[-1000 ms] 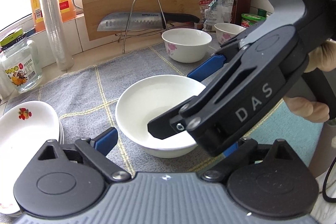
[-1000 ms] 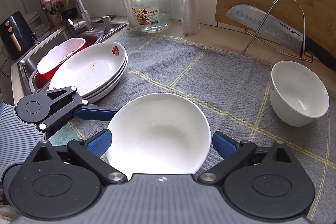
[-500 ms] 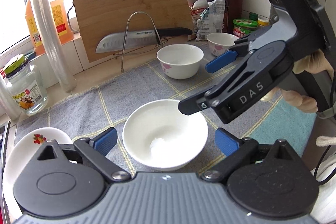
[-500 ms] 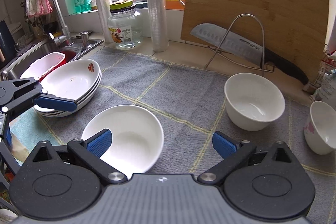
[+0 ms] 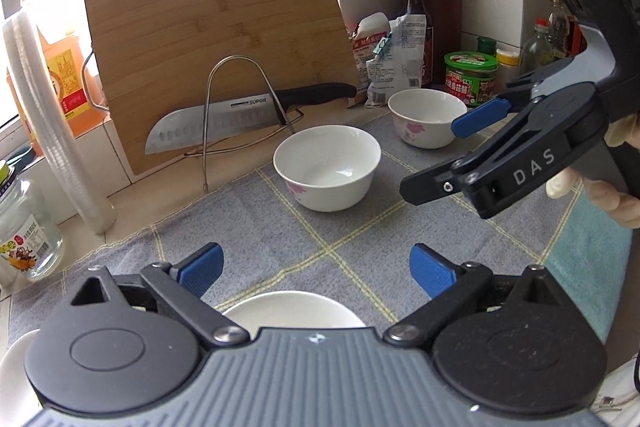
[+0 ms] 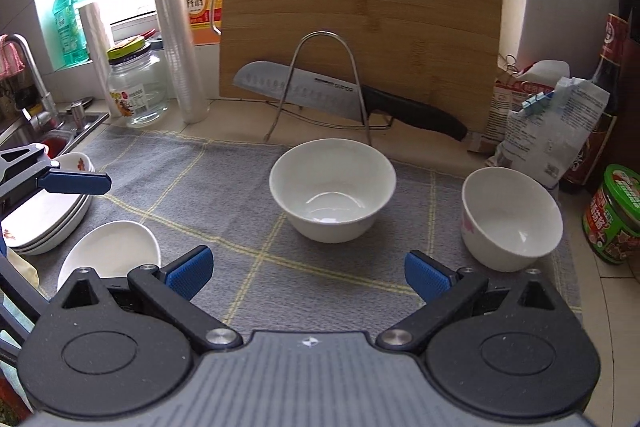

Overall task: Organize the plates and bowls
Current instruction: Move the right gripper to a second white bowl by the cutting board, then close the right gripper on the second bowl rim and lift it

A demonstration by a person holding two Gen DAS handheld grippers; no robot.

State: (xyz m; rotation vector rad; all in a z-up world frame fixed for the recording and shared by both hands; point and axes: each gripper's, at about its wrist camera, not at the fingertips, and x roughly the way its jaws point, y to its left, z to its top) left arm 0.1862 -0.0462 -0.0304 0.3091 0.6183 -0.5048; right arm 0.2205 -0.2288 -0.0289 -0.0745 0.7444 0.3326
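Behind 2 bowls (image 6: 332,199) stands a knife (image 6: 344,95); both grippers' jaws spread.

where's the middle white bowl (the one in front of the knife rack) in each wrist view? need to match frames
Left wrist: middle bowl sits centre frame, slightly above the middle, on the grey mat.
Right wrist: same bowl is at centre frame, straight ahead of the open right gripper.
Shared landmark: the knife in the wire rack, against the cutting board, directly behind the bowl in both views.
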